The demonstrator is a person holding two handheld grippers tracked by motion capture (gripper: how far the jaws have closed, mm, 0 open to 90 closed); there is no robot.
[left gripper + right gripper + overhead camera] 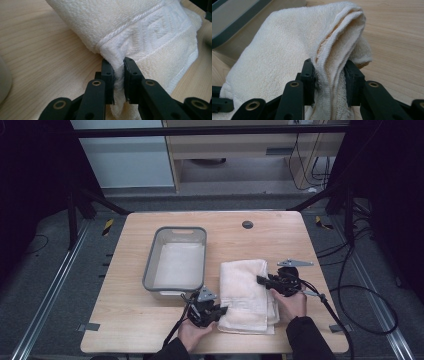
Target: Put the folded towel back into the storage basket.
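**Pinching a folded towel at two edges**

Lying on the near right part of the wooden table (135, 330), the cream towel (246, 292) is folded into a thick oblong, its long side running away from the person. It sits just right of the grey tub (175, 258), apart from it. The terry pile is coarse and looped; near the person's end runs a woven band with a raised key pattern and a twisted cord line above it (clearest in the left gripper view). The folded layers show as stacked edges at the near right corner.

The left gripper (118, 72) clamps the towel's near left edge, a wad of cloth squeezed between its black jaws. The right gripper (329, 75) grips the right edge farther up, several layers bunched and lifted into a ridge between its jaws, so the cloth humps up off the table there.
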